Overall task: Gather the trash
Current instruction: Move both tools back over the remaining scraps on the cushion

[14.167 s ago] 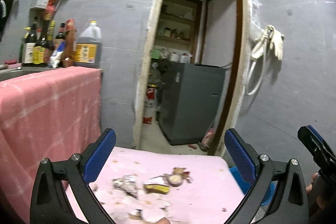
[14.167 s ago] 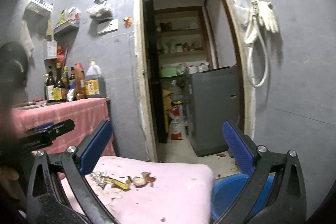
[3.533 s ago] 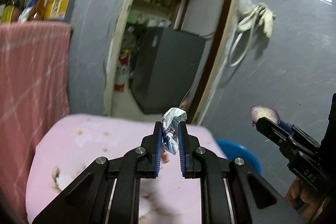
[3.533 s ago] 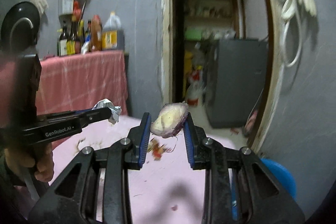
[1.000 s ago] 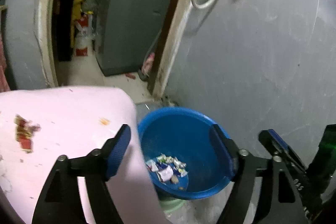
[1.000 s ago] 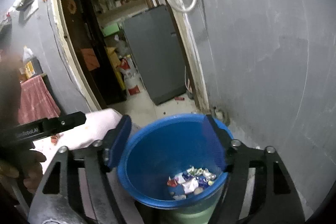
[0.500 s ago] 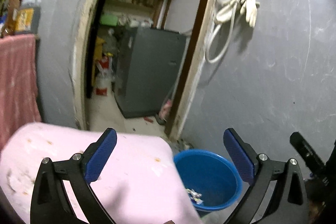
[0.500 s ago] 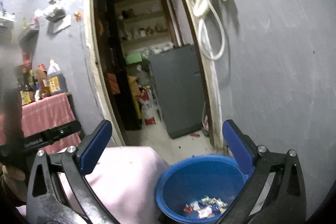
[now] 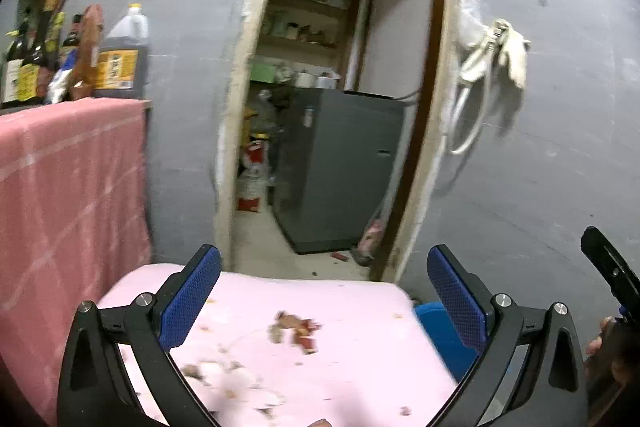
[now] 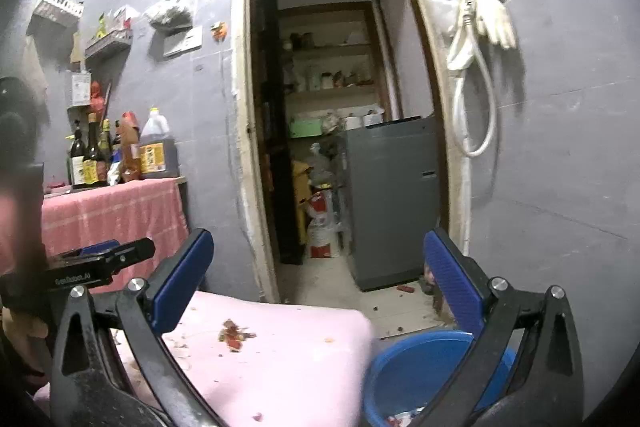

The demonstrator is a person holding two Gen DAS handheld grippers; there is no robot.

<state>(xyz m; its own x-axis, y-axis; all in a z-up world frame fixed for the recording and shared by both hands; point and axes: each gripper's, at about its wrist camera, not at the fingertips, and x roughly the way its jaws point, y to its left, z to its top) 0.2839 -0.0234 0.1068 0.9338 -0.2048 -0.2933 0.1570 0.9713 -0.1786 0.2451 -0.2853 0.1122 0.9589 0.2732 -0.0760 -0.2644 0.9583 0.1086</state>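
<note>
Both tongs, left [image 9: 323,301] and right [image 10: 318,281], gape empty above the pink bench [image 9: 360,367]; scraps [image 9: 296,331] lie mid-frame, awaiting the lower-right blue basin [image 10: 416,371].

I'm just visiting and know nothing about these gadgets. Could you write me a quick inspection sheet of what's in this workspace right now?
Surface: pink-covered table, stained and crumb-strewn.
Job's things: reddish scraps mid-table; pale peelings at its near left; blue bin off the table's right edge, wrappers inside.
Clutter: sauce bottles on the pink-draped counter.
Grippers: left gripper and right gripper both wide open, empty.
Cables: white hose looped on the wall, gloves beside it.
Surroundings: grey walls; doorway to a pantry with a grey appliance.
</note>
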